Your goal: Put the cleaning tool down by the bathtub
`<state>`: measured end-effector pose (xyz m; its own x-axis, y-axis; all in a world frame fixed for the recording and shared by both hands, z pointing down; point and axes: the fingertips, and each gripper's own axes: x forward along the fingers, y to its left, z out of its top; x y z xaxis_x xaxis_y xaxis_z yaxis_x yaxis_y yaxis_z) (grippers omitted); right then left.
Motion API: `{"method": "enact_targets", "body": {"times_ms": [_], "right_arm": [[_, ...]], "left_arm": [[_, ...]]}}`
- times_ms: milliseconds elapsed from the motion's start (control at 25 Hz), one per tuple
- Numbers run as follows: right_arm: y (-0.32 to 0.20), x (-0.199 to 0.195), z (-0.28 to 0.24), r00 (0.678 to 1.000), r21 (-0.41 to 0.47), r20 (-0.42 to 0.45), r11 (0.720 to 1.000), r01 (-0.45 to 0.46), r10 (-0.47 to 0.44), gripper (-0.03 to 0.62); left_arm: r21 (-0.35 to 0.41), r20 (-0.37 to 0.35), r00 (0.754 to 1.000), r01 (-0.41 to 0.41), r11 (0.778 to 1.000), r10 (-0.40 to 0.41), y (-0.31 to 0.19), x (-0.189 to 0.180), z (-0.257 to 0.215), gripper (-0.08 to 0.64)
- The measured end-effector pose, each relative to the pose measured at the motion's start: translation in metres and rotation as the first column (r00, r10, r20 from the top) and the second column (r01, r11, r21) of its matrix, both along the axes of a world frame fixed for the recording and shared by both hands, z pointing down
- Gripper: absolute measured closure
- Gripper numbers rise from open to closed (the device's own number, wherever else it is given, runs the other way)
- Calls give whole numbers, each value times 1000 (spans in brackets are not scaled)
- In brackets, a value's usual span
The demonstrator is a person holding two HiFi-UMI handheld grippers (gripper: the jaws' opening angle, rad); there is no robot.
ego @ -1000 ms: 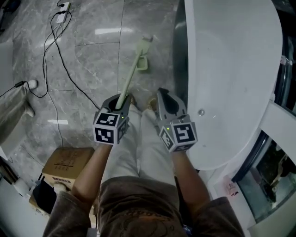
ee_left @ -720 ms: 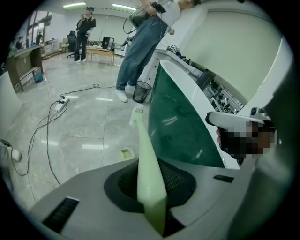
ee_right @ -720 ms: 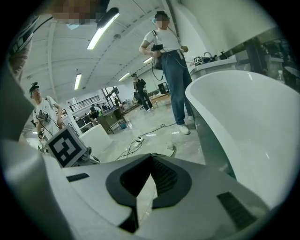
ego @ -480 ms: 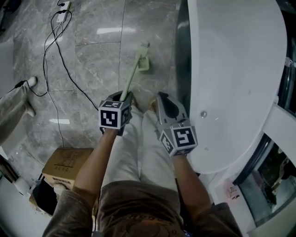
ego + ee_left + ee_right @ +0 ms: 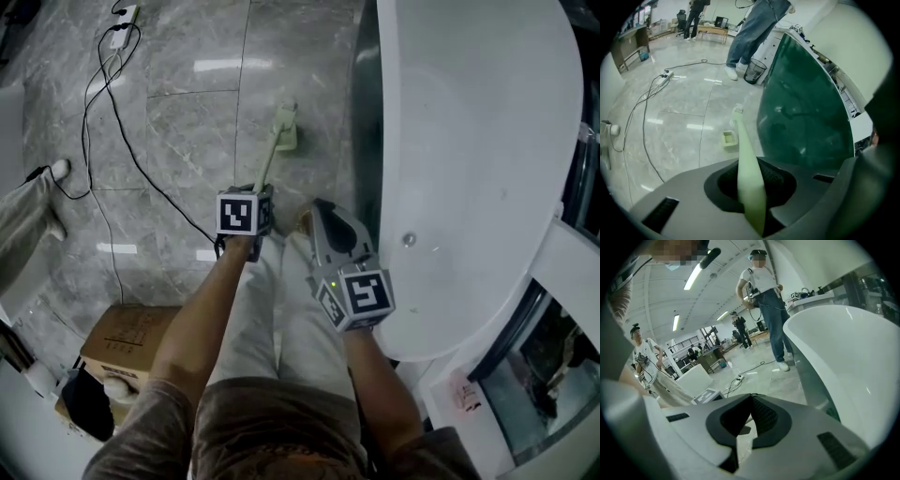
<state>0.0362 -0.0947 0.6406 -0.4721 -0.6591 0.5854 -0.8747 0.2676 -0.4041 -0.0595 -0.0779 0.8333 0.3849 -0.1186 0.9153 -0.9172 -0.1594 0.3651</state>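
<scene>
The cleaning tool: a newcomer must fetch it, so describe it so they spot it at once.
Find the big white bathtub; over the grey marble floor just left of it, in the head view, a slim stick slants up into the left gripper. That is the cleaning tool: the only pale green thing there, unlike the black cable and the brown cardboard box.

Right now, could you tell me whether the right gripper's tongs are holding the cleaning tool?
No, the right gripper has empty tongs; the cleaning tool is clamped by its handle in the left gripper.
</scene>
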Motion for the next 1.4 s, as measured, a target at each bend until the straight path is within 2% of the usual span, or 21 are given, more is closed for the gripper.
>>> {"method": "enact_targets", "body": {"times_ms": [160, 320, 440, 640, 920, 1200, 1400], "right_arm": [[-1, -2, 2, 1000, -5, 3, 1000, 11, -11, 592], [0, -1, 8, 1000, -18, 4, 1000, 21, -21, 592], [0, 4, 12, 1000, -27, 2, 999, 22, -22, 592], [2, 10, 20, 1000, -46, -1, 999, 24, -24, 592], [-4, 16, 29, 1000, -65, 7, 998, 19, -18, 592], [-13, 18, 38, 1000, -86, 22, 996, 15, -13, 592], [-18, 20, 45, 1000, -97, 28, 995, 9, -7, 592]], "left_arm": [[-93, 29, 999, 31, 995, -28, 8, 1, 24, 506], [-138, 60, 998, 22, 990, -14, 6, 1, 45, 506], [-221, 55, 996, 76, 972, -65, 13, 6, 56, 505], [-283, 81, 991, 127, 951, -109, 14, 5, 76, 505], [-346, 111, 985, 166, 923, -135, 5, 10, 93, 505], [-419, 124, 978, 202, 885, -165, -16, 21, 110, 505], [-431, 140, 980, 187, 883, -140, -25, 21, 121, 506]]}}
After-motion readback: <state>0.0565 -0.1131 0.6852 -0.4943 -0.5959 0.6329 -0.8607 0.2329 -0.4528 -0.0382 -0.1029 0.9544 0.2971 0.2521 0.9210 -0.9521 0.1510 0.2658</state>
